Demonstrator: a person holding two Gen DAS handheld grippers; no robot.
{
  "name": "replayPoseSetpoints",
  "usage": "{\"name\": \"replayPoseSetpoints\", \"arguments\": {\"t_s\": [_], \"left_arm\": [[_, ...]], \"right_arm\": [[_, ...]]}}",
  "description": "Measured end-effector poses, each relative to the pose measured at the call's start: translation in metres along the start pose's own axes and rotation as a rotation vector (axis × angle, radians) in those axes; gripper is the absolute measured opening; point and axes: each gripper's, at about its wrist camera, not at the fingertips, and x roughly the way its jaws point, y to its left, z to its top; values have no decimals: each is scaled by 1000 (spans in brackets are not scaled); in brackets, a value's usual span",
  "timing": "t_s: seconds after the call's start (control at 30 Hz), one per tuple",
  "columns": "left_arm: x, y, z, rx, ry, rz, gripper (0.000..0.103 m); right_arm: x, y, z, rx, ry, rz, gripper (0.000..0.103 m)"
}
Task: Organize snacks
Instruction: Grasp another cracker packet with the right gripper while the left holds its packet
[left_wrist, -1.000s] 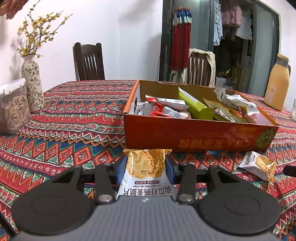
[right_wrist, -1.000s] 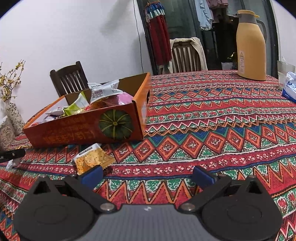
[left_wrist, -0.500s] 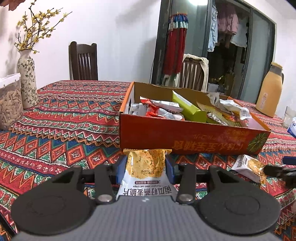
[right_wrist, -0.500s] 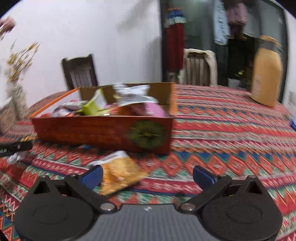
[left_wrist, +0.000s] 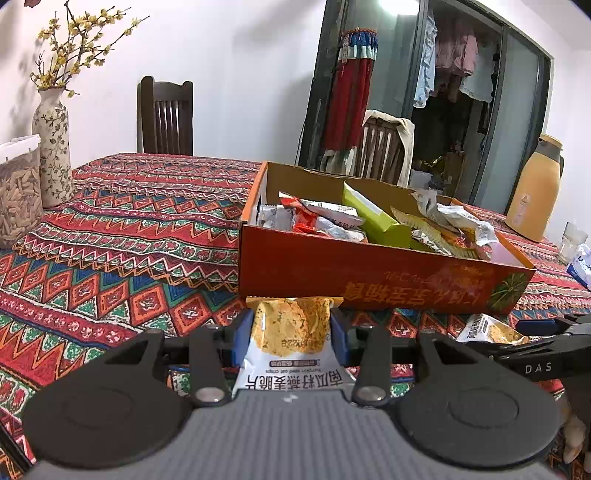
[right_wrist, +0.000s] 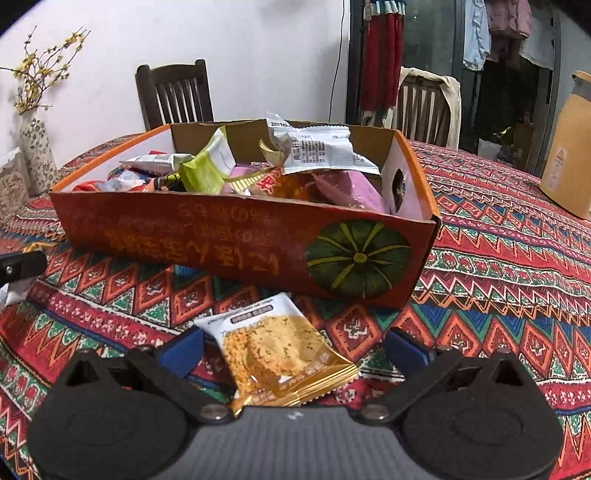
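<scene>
So there are two little foil-ish snack packets in play, both white with a crumbly golden crisp printed on them. One crisp packet (left_wrist: 291, 339) is pinched between the blue pads of the left gripper (left_wrist: 291, 338), fingers clenched on its sides, held just in front of the box's long wall. The second packet (right_wrist: 280, 350) lies flat on the counter (right_wrist: 517, 258) right by the box's pumpkin corner, a bit crinkled, gold seam at its near end. The right gripper (right_wrist: 293, 349) has its fingers spread wide with that packet sitting between them, pads not touching it.

The box (right_wrist: 207, 243) is a shallow orange cardboard tray, glossy print outside with a green pumpkin, raw brown inside, piled with crumpled wrappers: white, lime green, pink, red. The counter wears a woven-looking cloth in red, blue and green zigzags. Further off: a floral ceramic vase (left_wrist: 51, 147) with yellow twigs, a smooth mustard thermos jug (left_wrist: 532, 188), dark slatted wooden chairs.
</scene>
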Motion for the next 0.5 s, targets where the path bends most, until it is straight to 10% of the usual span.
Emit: {"name": "replayPoseSetpoints", "arguments": {"t_s": [0.17, 0.37, 0.5], "left_arm": [[-3, 0, 0, -6, -14, -5, 45], [-4, 0, 0, -6, -21, -7, 45], [-6, 0, 0, -4, -29, -10, 45]], "right_arm": [[-1, 2, 1, -14, -3, 19, 102], [-18, 19, -11, -84, -84, 99, 40], [-25, 33, -14, -135, -109, 55, 39]]}}
